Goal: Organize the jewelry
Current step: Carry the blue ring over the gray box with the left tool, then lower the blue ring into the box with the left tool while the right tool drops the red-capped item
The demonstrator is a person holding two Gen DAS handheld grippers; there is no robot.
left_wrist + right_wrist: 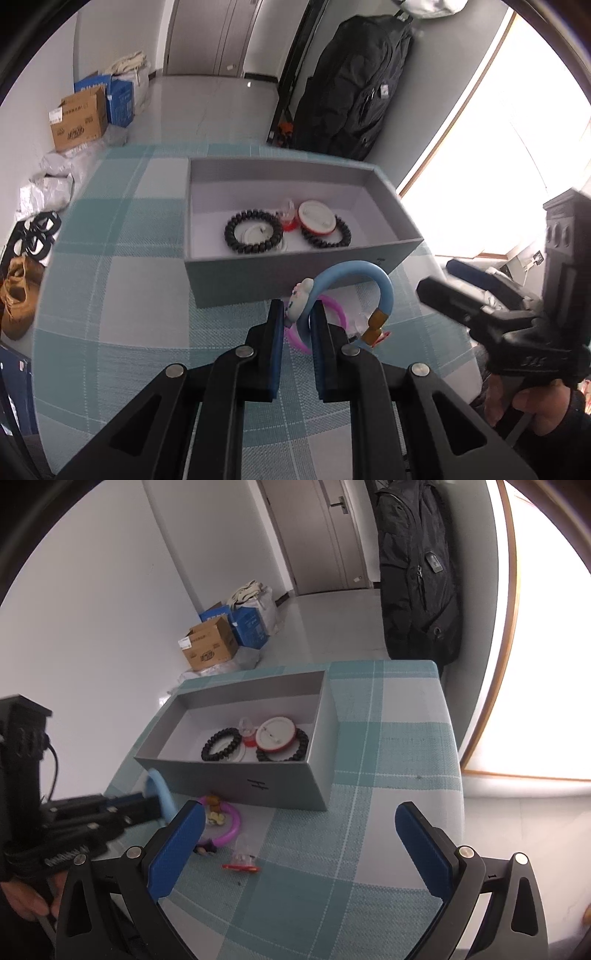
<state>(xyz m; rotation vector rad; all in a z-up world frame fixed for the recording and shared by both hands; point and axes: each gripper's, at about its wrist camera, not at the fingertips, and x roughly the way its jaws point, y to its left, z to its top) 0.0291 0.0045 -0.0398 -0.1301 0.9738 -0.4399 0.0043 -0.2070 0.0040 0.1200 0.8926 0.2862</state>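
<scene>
Left wrist view: left gripper [297,314] clamps soft blue open-ended bangle [369,273]; grey cardboard box [295,275] lies straight ahead; right gripper [299,830] gapes empty.

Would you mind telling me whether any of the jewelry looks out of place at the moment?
Yes: a pink bangle and a small clear-and-red piece lie loose on the tablecloth outside the gray box. The blue bracelet is clamped in the left gripper, also outside it.
</scene>
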